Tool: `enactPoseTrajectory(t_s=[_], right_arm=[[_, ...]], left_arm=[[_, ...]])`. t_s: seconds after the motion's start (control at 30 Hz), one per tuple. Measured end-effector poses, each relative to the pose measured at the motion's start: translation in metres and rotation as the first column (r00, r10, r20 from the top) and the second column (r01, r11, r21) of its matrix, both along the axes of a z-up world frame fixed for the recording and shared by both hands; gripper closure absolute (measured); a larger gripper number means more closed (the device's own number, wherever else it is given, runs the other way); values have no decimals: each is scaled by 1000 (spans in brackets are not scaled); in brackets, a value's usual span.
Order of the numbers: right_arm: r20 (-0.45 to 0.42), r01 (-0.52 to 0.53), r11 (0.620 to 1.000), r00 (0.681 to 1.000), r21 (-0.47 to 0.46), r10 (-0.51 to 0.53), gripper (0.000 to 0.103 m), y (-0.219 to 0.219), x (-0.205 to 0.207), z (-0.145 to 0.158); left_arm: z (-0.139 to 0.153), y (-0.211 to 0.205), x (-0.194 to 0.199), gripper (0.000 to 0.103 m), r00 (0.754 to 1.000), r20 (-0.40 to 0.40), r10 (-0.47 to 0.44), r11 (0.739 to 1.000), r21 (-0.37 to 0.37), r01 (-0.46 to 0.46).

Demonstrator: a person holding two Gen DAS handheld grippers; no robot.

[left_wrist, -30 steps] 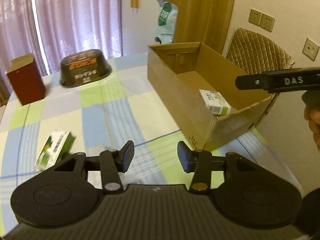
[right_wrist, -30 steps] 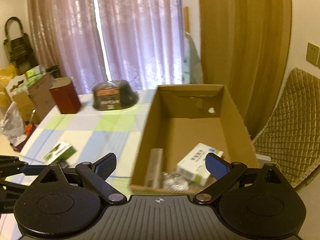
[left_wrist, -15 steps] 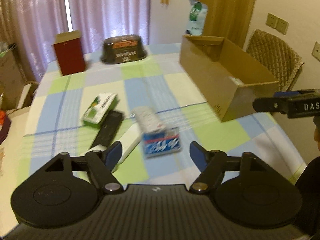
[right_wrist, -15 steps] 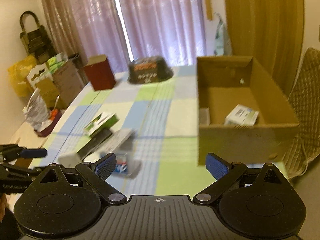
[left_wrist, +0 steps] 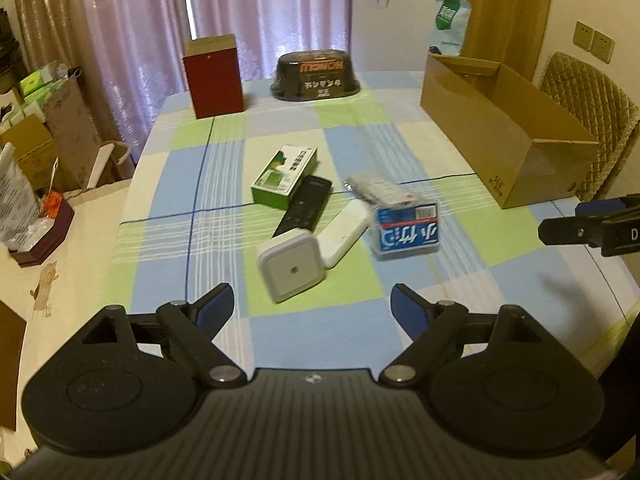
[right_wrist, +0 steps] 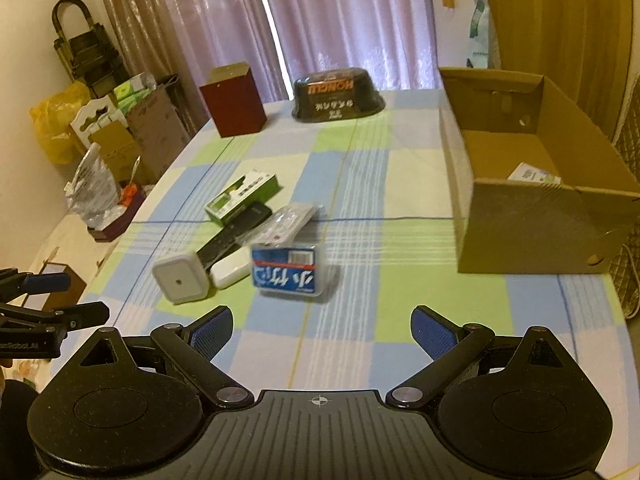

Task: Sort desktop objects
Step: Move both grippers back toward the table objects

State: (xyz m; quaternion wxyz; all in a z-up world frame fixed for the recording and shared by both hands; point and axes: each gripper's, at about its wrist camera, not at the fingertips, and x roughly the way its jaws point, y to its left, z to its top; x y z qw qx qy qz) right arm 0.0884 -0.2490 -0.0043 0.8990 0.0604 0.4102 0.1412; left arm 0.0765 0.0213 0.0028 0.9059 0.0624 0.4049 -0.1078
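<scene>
A cluster of loose objects lies mid-table: a white cube-shaped device (left_wrist: 291,268) (right_wrist: 181,277), a white flat case (left_wrist: 345,235), a black remote (left_wrist: 306,205), a green-and-white box (left_wrist: 285,173) (right_wrist: 241,193), a blister pack (left_wrist: 378,191) and a blue tissue pack (left_wrist: 407,234) (right_wrist: 289,273). The open cardboard box (left_wrist: 500,136) (right_wrist: 532,216) stands at the right with a white packet (right_wrist: 534,174) inside. My left gripper (left_wrist: 313,307) is open and empty, short of the white cube. My right gripper (right_wrist: 322,328) is open and empty, short of the tissue pack.
A dark red box (left_wrist: 214,76), a black bowl-shaped container (left_wrist: 316,76) and a standing bag (left_wrist: 450,20) sit at the table's far end. A quilted chair (left_wrist: 588,100) is behind the cardboard box. Boxes and bags crowd the floor at left (right_wrist: 100,136).
Both grippers have pulled back from the cardboard box toward the table's near edge, so the object cluster has come into view. Both stay open and empty.
</scene>
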Motion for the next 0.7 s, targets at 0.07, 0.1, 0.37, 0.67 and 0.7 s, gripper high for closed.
enactPoseTrajectory(t_s=[0.07,0.1,0.37,0.67,0.7], right_arm=[[-6,-9,1000,1000,0,9,5,6,0,-3],[-9,-12,1000,1000,1,12,5,9,1,-4],[-49,-46,999,998,10,46,4,33,15,-23],[-68,-49,999,996,9,50,0,61,51,-60],[-67,-41,999,997,8,42,0,63,55,-64]], left_arm=[[-2,3,-1,20,1000,-6,4,1000,2,-4],[-3,5,0,19,1000,-9,7,1000,2,-7],[-16,13,10,15,999,-29,32,999,4,-32],[-40,24,35,11,996,-53,76,997,-1,-76],[-42,25,39,11,995,-54,78,997,-2,-78]])
